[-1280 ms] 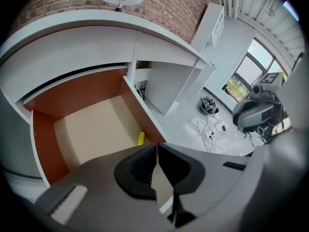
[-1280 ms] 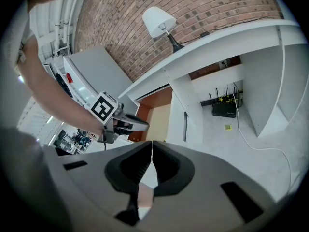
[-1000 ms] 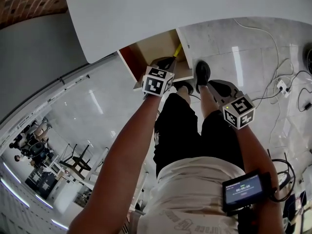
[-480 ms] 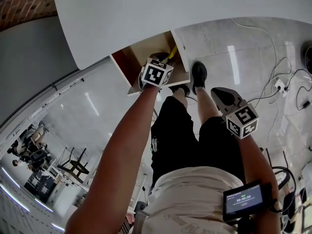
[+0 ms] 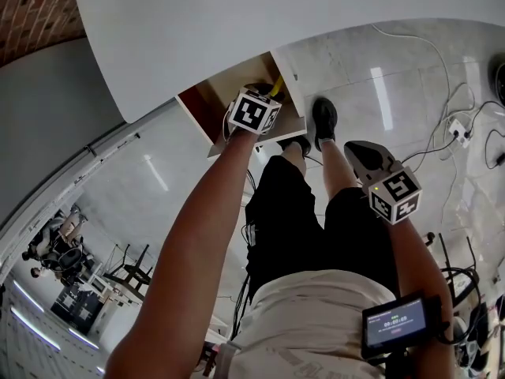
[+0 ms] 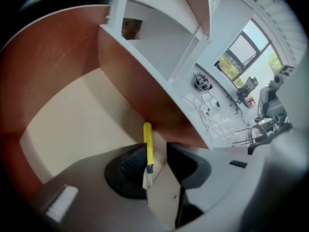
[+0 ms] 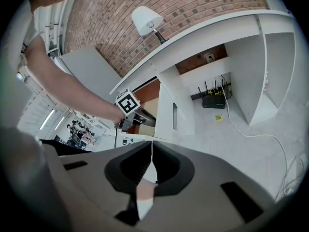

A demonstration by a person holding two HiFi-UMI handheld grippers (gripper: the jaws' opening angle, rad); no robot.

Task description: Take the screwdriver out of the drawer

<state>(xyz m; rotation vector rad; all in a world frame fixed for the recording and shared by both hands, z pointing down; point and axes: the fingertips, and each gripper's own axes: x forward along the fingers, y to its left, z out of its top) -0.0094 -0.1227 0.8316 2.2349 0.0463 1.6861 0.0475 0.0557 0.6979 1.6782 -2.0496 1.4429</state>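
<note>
The drawer [image 5: 207, 105] stands pulled out under the white desk [image 5: 237, 22], with a pale floor [image 6: 77, 124] and red-brown walls. A yellow-handled screwdriver [image 6: 147, 146] lies on that floor along the right wall, and its handle end shows as a yellow tip [image 5: 276, 87] in the head view. My left gripper [image 6: 157, 152] is down inside the drawer, its marker cube [image 5: 254, 113] over the opening. Its jaws have just been opening and stand open astride the screwdriver's shaft, pads not pressing. My right gripper [image 7: 152, 145] hangs shut and empty to the right of the drawer [image 5: 353, 147].
The person's shoes [image 5: 324, 121] stand on the glossy floor just in front of the drawer. Cables and a power strip [image 5: 456, 136] lie on the floor at right. A router [image 7: 211, 102] sits under the desk, a lamp [image 7: 147, 18] on top.
My left gripper has sunk deeper into the drawer, down over the screwdriver. My right gripper has drifted slightly and stays shut.
</note>
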